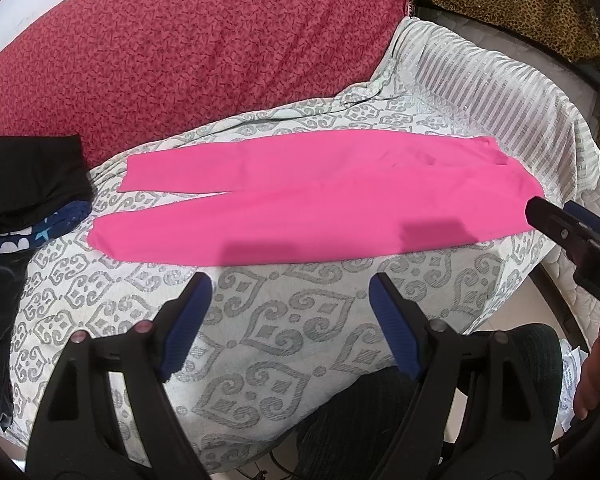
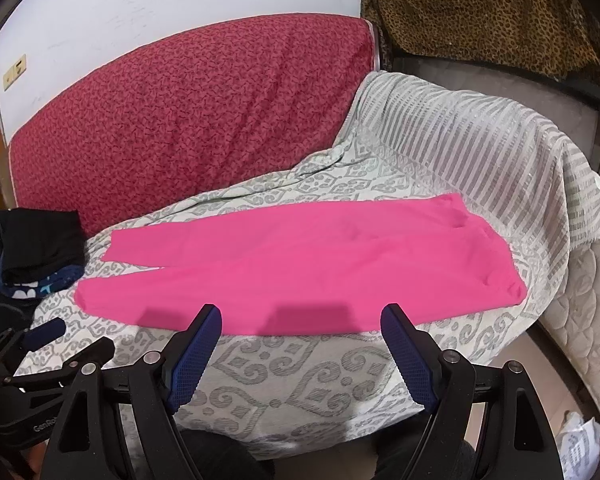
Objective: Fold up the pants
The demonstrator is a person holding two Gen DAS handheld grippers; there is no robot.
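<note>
Both cameras ride just behind their own fingers and look forward and slightly down across the near edge of the patterned bedspread [image 1: 260, 332] toward the far red cushion [image 1: 188, 56]. The left wrist view sits lower and nearer, with the pink pants [image 1: 312, 204] filling its middle; the right gripper [image 1: 572, 240] pokes in at its right edge. The right wrist view stands a little farther back and higher — more wall shows above the cushion — and catches the left gripper [image 2: 48, 344] at its lower left. Both share the pants, the bedspread, the cushion, the dark clothes pile [image 2: 40, 244] at left and the leopard-print cloth [image 2: 488, 12] at far right.
</note>
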